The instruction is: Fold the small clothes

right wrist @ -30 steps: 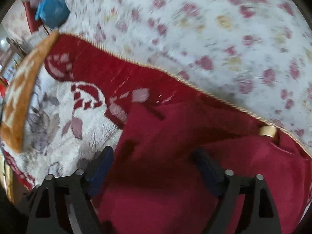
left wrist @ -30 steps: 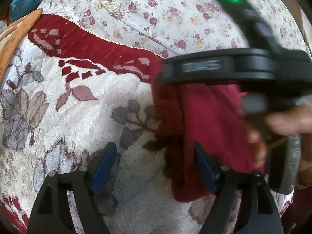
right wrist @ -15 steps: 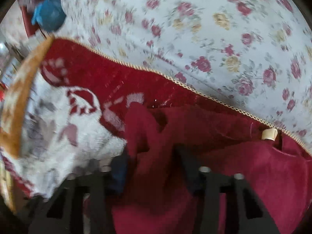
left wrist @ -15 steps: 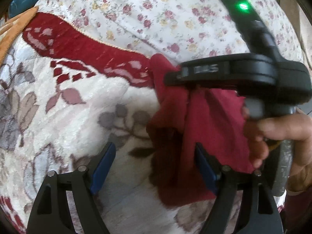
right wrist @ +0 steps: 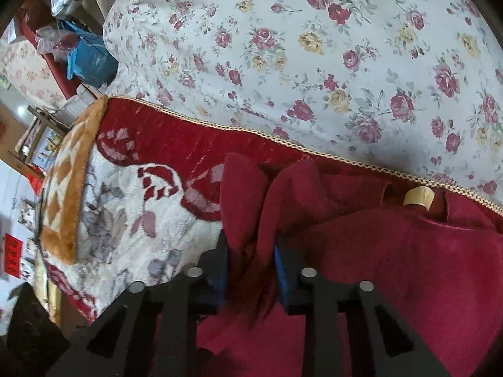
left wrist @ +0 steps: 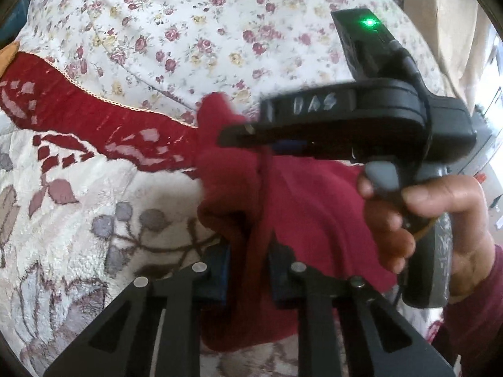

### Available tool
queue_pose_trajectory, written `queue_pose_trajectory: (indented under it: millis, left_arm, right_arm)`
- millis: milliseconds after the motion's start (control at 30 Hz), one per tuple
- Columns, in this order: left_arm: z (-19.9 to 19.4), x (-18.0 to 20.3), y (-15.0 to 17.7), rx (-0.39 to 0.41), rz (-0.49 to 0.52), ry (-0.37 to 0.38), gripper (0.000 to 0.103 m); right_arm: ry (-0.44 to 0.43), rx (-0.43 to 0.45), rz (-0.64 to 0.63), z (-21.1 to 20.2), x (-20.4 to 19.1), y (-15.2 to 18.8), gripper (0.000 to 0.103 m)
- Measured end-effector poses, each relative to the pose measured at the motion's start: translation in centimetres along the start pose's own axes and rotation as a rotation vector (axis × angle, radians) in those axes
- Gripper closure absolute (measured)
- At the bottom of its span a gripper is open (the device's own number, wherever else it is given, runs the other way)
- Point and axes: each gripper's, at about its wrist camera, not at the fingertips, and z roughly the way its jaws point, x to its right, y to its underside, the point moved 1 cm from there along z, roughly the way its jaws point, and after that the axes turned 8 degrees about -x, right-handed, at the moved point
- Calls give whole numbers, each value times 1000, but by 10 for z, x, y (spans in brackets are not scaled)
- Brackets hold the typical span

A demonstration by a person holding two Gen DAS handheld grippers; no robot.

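right gripper (left wrist: pixel 239 135) body, handwritten pale marking: "DAS", first letter blurred, could be "D" or "U"; sits at 1 o'clock in left wrist view.
garment tag (right wrist: pixel 419 197): cream tag at neckline of red garment (right wrist: pixel 393 267), 3 o'clock in right wrist view; faint mark on it, not readable.
red paper sign (right wrist: pixel 13 259): at 9 o'clock edge of right wrist view, dark characters on it, too small to read.
blue bag (right wrist: pixel 91 59): faint print, 10 o'clock, unreadable.
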Motion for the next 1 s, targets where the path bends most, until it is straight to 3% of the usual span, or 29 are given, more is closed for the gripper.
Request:
queue_pose_trajectory:
  millis: [67,167,300,333,400,433,500,533,567,700,733,800,833,867,1000]
  left_arm:
    - [-2,-1,0,1,-3,4,86]
    - [-2,1,0,3,14,-2,85]
    - [-4,4,1,3,30,-9,85]
    - [-4,4,2,2,31,-15,85]
    - [-3,2,2,-5,26,-39,85]
    - [-3,2,2,-9,24,-46,83]
    - [-4,0,3,0,12,-75,49]
    - [-6,-1,4,13,6,-88,20]
    - [-9,-3,5,47,-7,-94,13]
    - [-5,-4,5,29,-26,-95,13]
    - [-3,-3,6,26,-25,-98,13]
    - [3,3,8,-2,-7,-92,35]
    - [7,7,7,-26,8,-89,73]
    - [9,12,7,-40,23,-81,89]
    - [2,35,5,-8,68,-66,89]
  right_arm:
    - [-9,19,0,-5,-6,-3,9]
    - [16,-24,-45,3,-21,-11,9]
    - [156,-155,-137,44,-41,-14,10]
    - [193,-169,-137,51,-40,-12,14]
    - [241,-150,-127,54,-36,-9,60]
    - [222,-125,-118,49,-32,-6,64]
    - [183,-72,-98,37,-24,-2,72]
    - [159,-49,-84,29,-19,0,73]
    - [135,-34,-71,23,-15,1,73]
    - [74,8,-46,4,-6,3,73]
    - [67,14,-43,3,-5,3,73]
    - [57,24,-36,0,-4,6,73]
    - [53,28,-34,-2,-3,7,73]
    - [50,30,-31,-6,-1,8,74]
    - [38,56,-26,-27,7,16,76]
